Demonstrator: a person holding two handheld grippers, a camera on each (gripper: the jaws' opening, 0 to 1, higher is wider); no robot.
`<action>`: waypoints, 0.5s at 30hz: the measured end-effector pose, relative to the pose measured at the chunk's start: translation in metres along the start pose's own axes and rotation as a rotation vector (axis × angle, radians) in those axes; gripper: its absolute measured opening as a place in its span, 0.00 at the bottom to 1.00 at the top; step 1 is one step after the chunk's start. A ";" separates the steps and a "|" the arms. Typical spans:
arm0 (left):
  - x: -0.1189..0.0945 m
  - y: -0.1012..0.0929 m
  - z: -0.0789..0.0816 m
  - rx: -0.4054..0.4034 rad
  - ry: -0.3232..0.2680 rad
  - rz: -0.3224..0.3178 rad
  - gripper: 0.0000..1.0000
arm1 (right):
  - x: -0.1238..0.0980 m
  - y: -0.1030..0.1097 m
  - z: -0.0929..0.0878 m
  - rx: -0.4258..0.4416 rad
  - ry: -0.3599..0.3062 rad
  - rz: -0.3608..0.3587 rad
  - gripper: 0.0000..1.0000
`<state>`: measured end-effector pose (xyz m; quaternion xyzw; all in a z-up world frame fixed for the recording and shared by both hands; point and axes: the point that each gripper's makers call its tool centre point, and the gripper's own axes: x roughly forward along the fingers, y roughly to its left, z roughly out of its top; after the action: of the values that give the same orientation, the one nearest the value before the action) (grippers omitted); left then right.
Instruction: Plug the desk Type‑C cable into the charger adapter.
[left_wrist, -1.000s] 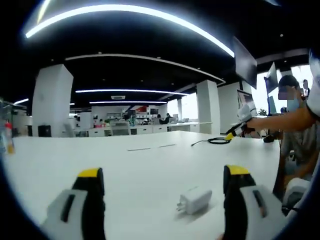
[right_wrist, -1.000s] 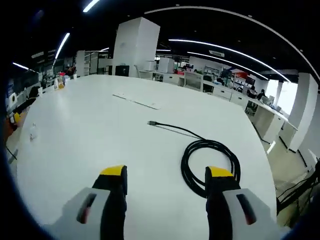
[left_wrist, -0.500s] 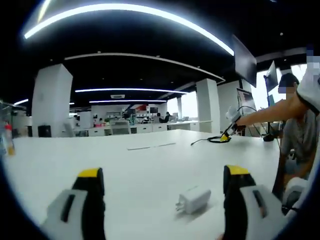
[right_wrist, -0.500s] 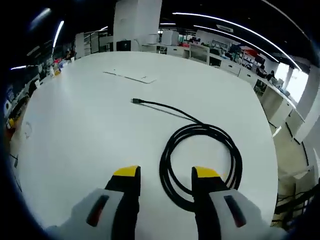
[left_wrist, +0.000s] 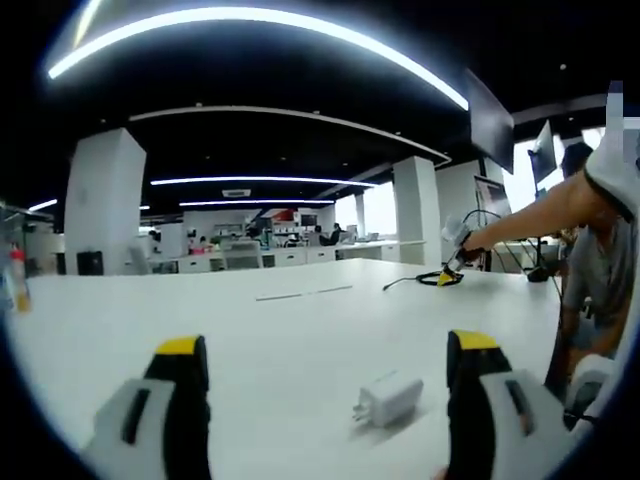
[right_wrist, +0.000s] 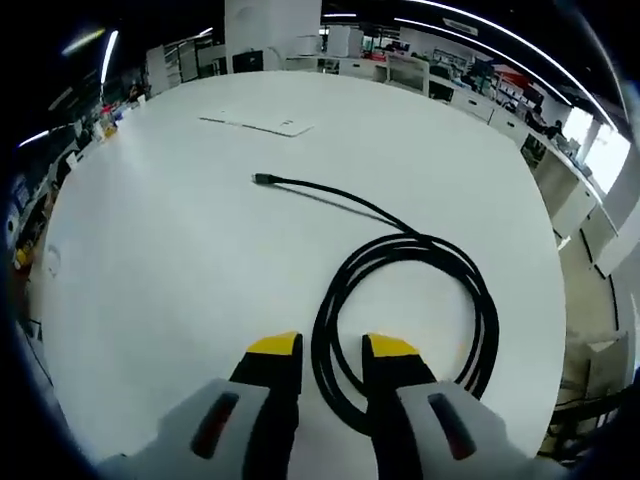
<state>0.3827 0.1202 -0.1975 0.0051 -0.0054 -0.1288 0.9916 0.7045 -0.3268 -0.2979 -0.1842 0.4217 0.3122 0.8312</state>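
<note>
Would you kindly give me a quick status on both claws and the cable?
Right claw narrowed astride the black cable coil, grip unconfirmed. Left claw open, low over the white charger adapter. Nothing between them on the table.

Open white table (left_wrist: 300, 330) ahead of left gripper (left_wrist: 325, 350), charger adapter (left_wrist: 388, 402) between jaws, black cable coil (right_wrist: 410, 300) straddled by right gripper (right_wrist: 331, 348)

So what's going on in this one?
A person is working with two handheld grippers on a white table. The right gripper is closing around a strand of the coiled black cable, though the jaws are not shut yet. The left gripper is open, with the white charger lying between its jaws, untouched. Nothing is plugged in yet.
</note>
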 end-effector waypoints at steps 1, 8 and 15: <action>0.000 0.000 0.000 -0.001 0.000 0.000 1.00 | -0.003 0.009 -0.002 -0.004 0.004 -0.003 0.20; 0.004 0.001 -0.003 0.000 0.017 -0.005 1.00 | -0.011 0.039 -0.011 -0.028 0.047 0.012 0.10; 0.004 0.000 0.000 0.002 0.000 -0.005 1.00 | -0.017 0.059 -0.018 -0.040 0.058 0.014 0.05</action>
<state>0.3867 0.1195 -0.1975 0.0061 -0.0053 -0.1315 0.9913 0.6466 -0.2992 -0.2971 -0.2069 0.4405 0.3207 0.8126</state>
